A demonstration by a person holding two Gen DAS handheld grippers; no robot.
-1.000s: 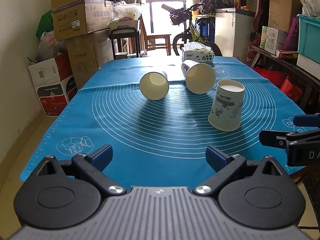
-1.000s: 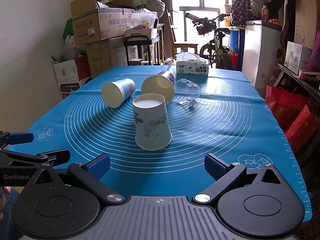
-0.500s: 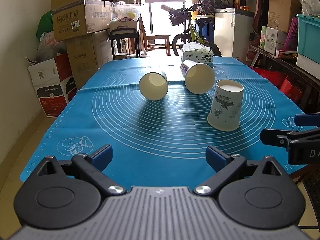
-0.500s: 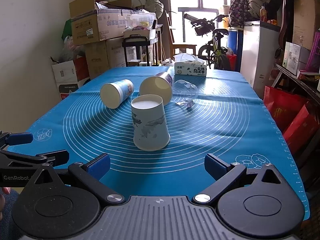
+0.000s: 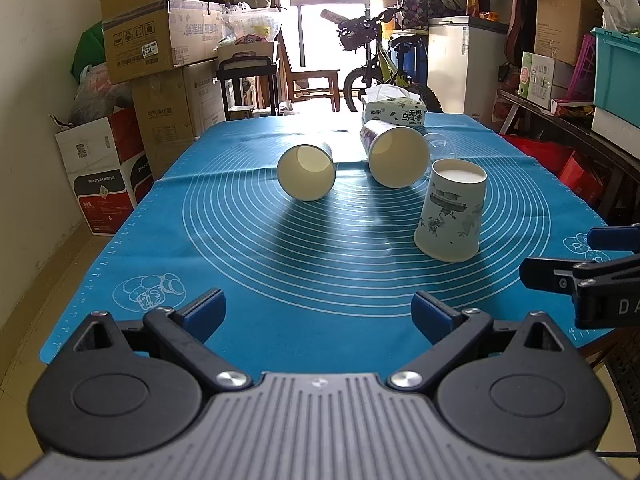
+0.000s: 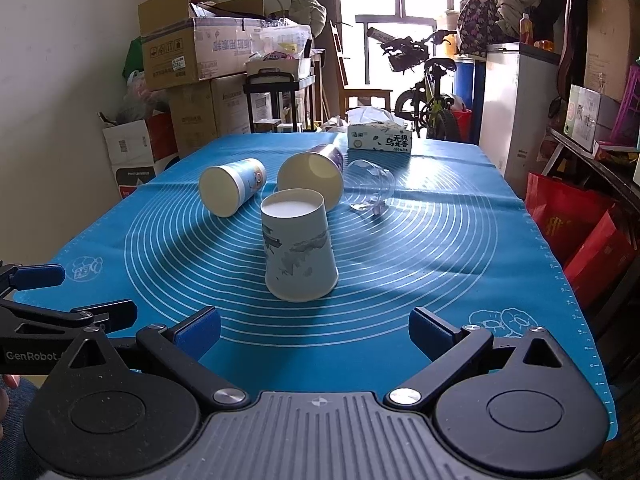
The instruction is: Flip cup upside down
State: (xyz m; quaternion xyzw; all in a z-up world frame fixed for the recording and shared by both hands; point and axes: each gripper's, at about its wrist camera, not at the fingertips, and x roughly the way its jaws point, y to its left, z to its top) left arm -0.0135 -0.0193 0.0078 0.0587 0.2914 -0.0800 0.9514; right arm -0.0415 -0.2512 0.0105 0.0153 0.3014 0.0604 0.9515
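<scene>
A pale printed paper cup (image 5: 451, 210) (image 6: 298, 246) stands upside down on the blue mat (image 5: 320, 272) (image 6: 420, 248). Two paper cups lie on their sides behind it: a blue-and-white one (image 5: 307, 171) (image 6: 232, 186) and a purple-patterned one (image 5: 394, 156) (image 6: 312, 174). A clear plastic cup (image 6: 368, 190) (image 5: 440, 146) lies on its side beside them. My left gripper (image 5: 319, 314) is open and empty at the mat's near edge. My right gripper (image 6: 314, 330) is open and empty, just in front of the upside-down cup.
A tissue box (image 5: 394, 110) (image 6: 379, 136) sits at the table's far end. Stacked cardboard boxes (image 5: 160, 40) stand to the left, a bicycle (image 5: 376, 64) and white cabinet (image 5: 460, 60) behind, red bags (image 6: 580, 224) to the right.
Both grippers have drawn back very slightly; the cups look a touch farther away. Nothing on the table has moved.
</scene>
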